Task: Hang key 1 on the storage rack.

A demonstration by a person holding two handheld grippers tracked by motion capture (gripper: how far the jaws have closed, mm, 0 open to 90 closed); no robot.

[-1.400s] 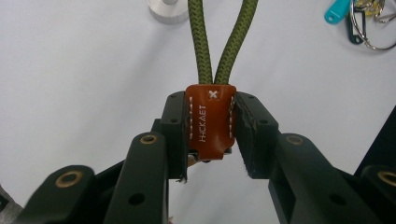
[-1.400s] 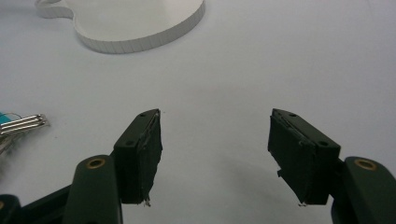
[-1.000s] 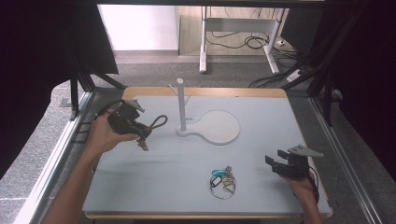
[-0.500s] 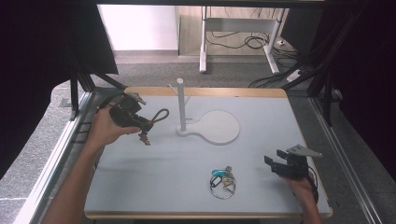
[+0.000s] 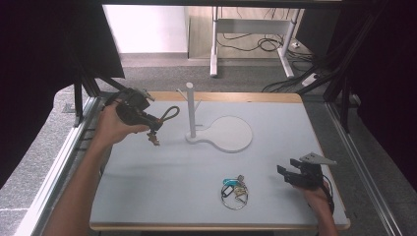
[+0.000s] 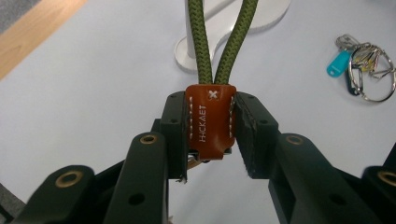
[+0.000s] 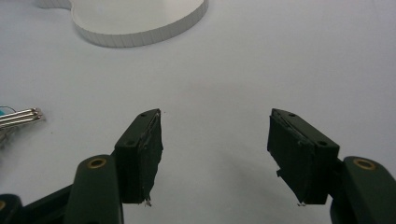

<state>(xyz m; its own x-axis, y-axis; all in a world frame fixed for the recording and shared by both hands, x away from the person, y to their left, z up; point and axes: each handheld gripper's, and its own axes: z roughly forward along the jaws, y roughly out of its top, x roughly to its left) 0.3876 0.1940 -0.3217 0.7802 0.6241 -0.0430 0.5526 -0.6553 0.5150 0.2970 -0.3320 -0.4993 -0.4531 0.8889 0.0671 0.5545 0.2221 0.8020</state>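
Left gripper (image 5: 152, 120) raised at far left, held in left hand (image 5: 115, 129), forearm entering from bottom left; jaws clamped tight. Right gripper (image 5: 289, 174) low at near right, right hand (image 5: 314, 194) behind it; jaws spread wide, nothing between pads.

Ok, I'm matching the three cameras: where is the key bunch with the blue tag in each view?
High view: key bunch near the front edge, right of centre.
Left gripper view: upper right corner.
Right gripper view: left edge, cut off.
Shared landmark: the white stand base.
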